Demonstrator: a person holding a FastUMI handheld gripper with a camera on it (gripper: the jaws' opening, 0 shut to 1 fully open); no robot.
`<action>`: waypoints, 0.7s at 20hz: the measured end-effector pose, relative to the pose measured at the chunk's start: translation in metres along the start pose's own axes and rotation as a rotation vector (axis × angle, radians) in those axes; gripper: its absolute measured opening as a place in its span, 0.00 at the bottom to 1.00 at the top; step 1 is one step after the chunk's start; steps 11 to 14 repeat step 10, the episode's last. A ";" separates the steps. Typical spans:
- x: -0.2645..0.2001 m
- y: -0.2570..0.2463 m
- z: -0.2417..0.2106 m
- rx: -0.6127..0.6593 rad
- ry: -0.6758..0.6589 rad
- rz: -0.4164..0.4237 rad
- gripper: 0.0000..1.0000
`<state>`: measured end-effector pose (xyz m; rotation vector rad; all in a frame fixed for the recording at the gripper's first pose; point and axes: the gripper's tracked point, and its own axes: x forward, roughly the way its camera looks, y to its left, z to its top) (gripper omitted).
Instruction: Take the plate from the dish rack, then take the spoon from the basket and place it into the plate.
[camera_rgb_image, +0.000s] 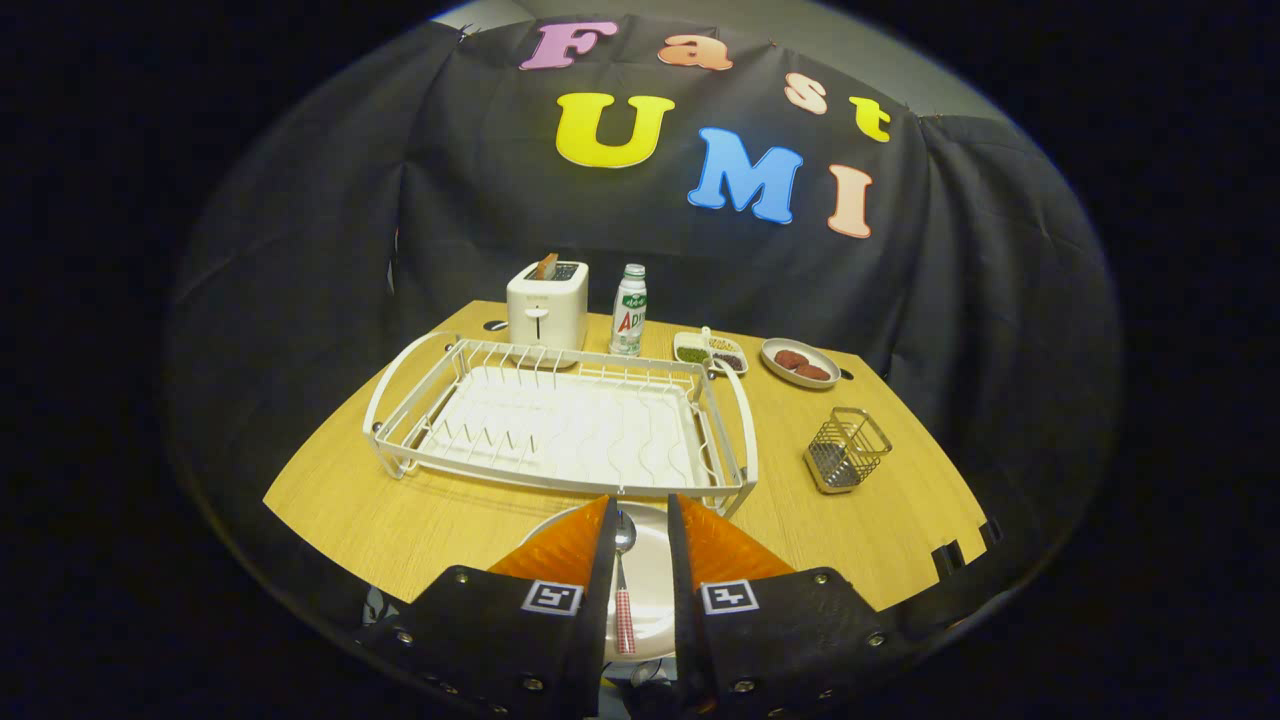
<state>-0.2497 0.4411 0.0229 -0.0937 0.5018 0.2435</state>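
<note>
Gripper view: a wooden table (420, 520) stands before the booth's black cloth wall, and a white wire dish rack (560, 420) holds its middle with no dishes in it. Just in front of the rack, at the table's near edge, a white plate (655, 590) lies flat with a spoon (624, 580) in it, bowl pointing toward the rack and checked handle toward the camera. The gripper (640, 540) hangs over the plate, jaws apart, one finger on each side of the spoon and neither visibly pressing on it. Behind the rack stand a white toaster (546, 305) and a drink bottle (628, 311). Right of these sit a divided condiment dish (710, 353) and a small plate of food (800, 362). A wire basket (847, 450) stands apart, right of the rack.
</note>
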 end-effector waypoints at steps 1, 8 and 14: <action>-0.002 -0.003 0.011 0.011 -0.024 -0.009 0.29; -0.025 -0.041 0.122 0.068 -0.264 -0.087 0.29; -0.034 -0.050 0.154 0.084 -0.340 -0.104 0.29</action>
